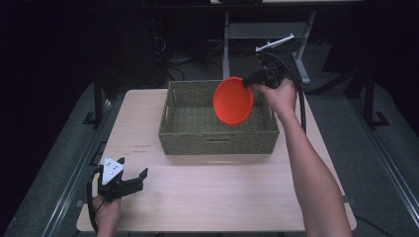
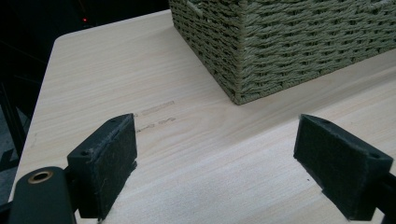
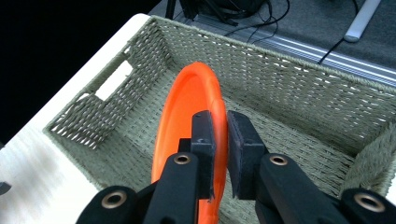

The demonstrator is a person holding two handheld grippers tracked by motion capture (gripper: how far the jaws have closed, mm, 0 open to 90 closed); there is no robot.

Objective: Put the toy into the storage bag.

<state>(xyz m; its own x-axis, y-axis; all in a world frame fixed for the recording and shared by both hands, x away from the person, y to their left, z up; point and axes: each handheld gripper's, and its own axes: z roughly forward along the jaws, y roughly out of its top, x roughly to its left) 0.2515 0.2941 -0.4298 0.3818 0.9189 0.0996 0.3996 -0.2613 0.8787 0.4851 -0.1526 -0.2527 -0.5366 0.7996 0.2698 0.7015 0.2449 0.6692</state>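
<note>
Your right gripper point(image 3: 220, 140) has its jaws pinched on the rim of the orange plate point(image 1: 232, 100), held on edge right above the wicker basket point(image 1: 217, 140), so it's basically straight down, while your left gripper point(image 2: 217, 163) sits wide open, empty, near-left.

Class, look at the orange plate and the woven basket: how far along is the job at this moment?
Done: the right gripper is shut on the rim of the orange plate and has it lifted off the table.
In hand: the plate hangs tilted on edge above the woven basket.
Left: setting it down inside and letting go. The left gripper rests open over the table, holding nothing.
</note>
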